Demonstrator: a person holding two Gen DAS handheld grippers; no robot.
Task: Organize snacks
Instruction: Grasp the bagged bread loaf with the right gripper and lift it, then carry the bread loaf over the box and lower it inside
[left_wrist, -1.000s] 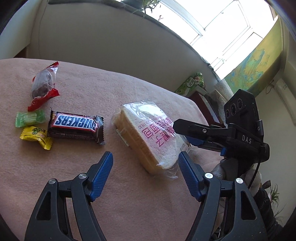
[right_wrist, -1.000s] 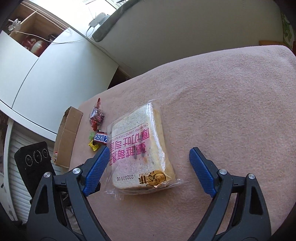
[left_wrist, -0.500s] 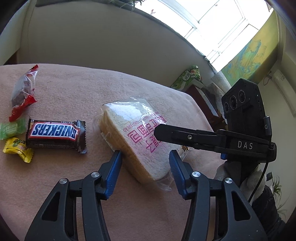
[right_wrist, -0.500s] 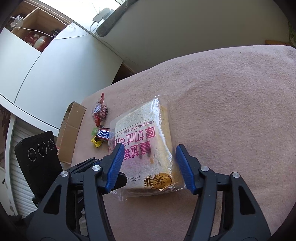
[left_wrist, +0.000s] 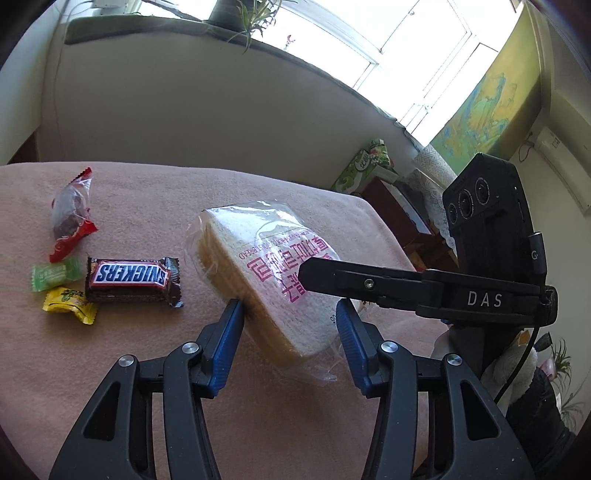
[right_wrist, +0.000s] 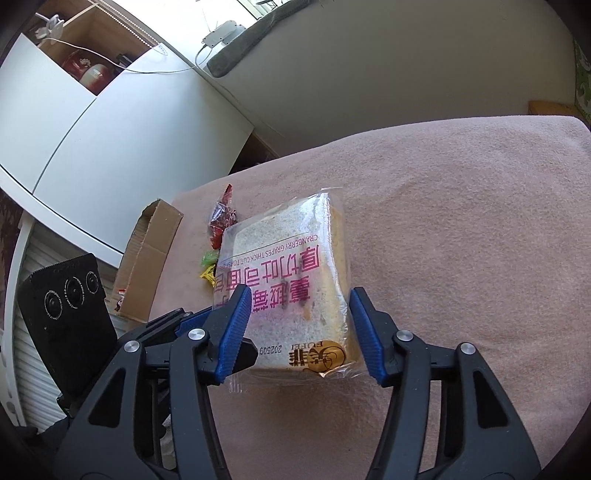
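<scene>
Left wrist view cuts off the bread packet (left_wrist: 273, 280) behind the right gripper's black finger, which crosses its printed face, so the far corner is hidden. Right wrist view hides the Snickers bar (left_wrist: 133, 281) almost wholly behind the packet; only slivers of the green candy (right_wrist: 209, 256) and yellow candy (right_wrist: 208, 274) show. Left gripper (left_wrist: 290, 325) pinches the packet's near end, blue pads on both sides. Right gripper (right_wrist: 300, 318) clamps the same packet across its width, pads pressed to its edges. A red-wrapped snack (left_wrist: 70, 218) lies beyond the candies. Everything rests on a pink blanket (right_wrist: 461, 240). A cardboard box (right_wrist: 147, 254) sits at its edge, a white cabinet (right_wrist: 110, 147) behind.
</scene>
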